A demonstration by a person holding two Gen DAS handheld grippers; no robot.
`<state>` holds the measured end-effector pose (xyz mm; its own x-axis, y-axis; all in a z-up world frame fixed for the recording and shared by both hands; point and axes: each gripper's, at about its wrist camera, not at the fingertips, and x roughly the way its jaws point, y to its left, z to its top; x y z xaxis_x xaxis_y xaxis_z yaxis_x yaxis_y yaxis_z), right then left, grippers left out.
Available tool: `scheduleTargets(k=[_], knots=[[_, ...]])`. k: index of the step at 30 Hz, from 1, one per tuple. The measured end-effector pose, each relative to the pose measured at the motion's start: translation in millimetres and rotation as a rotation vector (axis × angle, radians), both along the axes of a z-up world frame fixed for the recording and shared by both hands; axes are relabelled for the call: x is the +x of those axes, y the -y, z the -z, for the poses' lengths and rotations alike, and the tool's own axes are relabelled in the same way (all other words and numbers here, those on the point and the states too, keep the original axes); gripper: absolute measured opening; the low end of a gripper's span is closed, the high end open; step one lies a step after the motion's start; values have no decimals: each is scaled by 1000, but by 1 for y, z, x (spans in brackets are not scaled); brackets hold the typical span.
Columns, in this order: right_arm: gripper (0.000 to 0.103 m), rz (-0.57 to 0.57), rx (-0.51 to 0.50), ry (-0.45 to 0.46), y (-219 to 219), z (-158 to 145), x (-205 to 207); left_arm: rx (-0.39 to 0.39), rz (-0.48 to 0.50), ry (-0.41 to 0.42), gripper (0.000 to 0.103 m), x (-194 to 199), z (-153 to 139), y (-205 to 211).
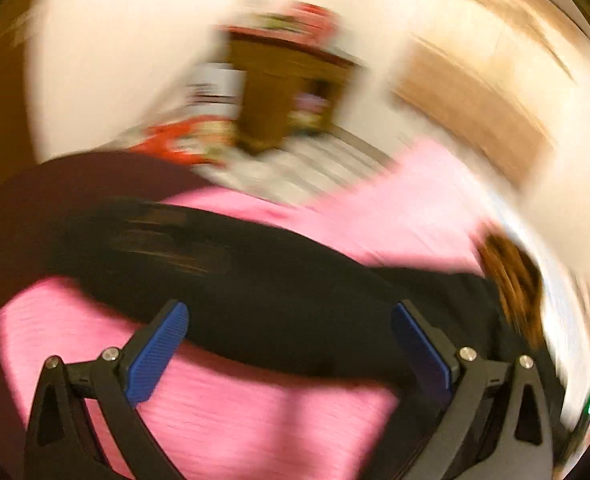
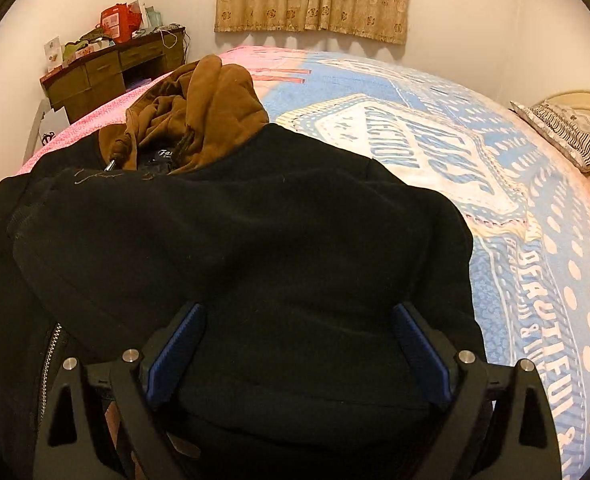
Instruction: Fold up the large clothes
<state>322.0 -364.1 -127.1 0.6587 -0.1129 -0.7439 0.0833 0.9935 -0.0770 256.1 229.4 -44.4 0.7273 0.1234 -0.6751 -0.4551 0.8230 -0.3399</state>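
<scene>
The bed (image 2: 515, 200), under a blue printed blanket with a pink cover along its left side, carries the black jacket (image 2: 235, 232), which lies bunched straight ahead of the right claw (image 2: 295, 344) and runs off leftward. A brown hoodie (image 2: 211, 104) sits just behind it. The right claw gapes wide over the black cloth, gripping nothing. The left claw (image 1: 291, 340), blurred, is equally wide; a black sleeve-like band (image 1: 255, 280) crosses ahead of it.

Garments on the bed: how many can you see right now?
2. The black jacket lies spread under the open right gripper; the brown hoodie is bunched at its far edge. More may lie hidden underneath.
</scene>
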Motion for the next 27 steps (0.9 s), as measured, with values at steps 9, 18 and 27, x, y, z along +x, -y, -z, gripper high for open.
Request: scheduleTargets(k=[9, 18, 27], knots=[[95, 3, -4, 4, -1, 0, -6, -144, -211, -137, 100, 8, 46, -86], [95, 4, -1, 6, -2, 1, -4, -108, -222, -158, 32, 48, 63, -76], [95, 5, 2, 8, -3, 1, -4, 152, -157, 26, 14, 62, -24, -16]])
